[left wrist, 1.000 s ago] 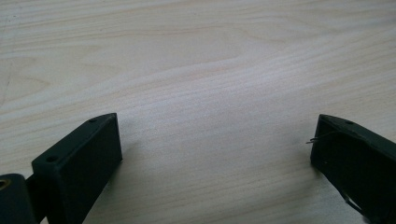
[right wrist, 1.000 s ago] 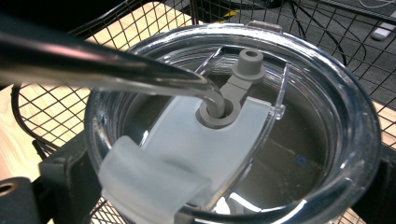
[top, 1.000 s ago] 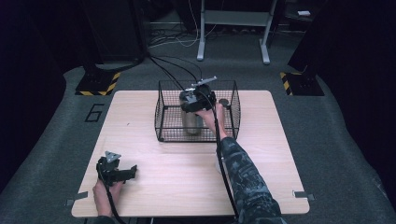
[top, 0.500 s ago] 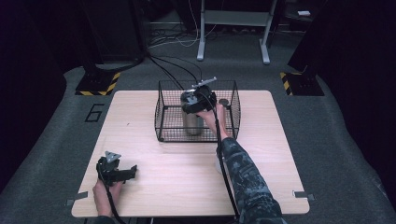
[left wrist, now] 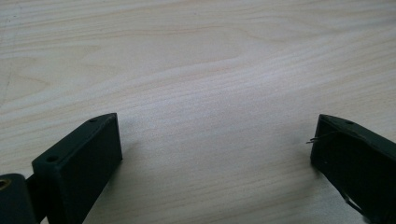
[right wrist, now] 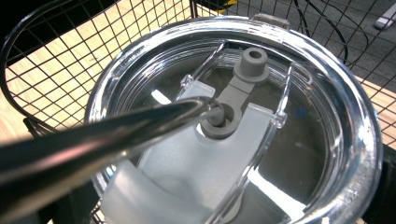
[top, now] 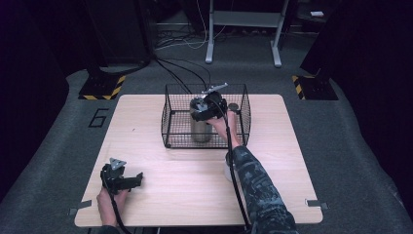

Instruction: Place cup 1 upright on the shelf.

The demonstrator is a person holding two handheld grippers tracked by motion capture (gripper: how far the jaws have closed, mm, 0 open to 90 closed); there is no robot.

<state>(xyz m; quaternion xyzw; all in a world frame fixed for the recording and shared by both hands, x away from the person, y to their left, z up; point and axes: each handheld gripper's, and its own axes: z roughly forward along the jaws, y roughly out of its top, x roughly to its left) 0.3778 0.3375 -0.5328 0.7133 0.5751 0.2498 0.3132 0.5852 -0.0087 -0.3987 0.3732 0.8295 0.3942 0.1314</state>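
- A black wire basket (top: 170, 124) sits on the far middle of the wooden table (top: 146, 112), and a steel tumbler (top: 199, 130) stands upright inside it.
- The tumbler's clear lid (right wrist: 341, 93) is on; close up, a metal straw (right wrist: 102, 135) runs into the grey rubber ring (right wrist: 224, 122) at the lid's middle.
- The right gripper (top: 208, 108) is held just above the tumbler's top, with the person's patterned sleeve (top: 253, 180) stretching across the table to it. I cannot tell whether its jaws are parted or closed; the straw comes in from its side, but the grip itself is hidden.
- The left gripper (top: 122, 179) rests low at the near left of the table, well apart from the basket, its jaws spread wide over bare wood with nothing between them.
- A small white cup (top: 227, 168) stands near the sleeve, just this side of the basket.
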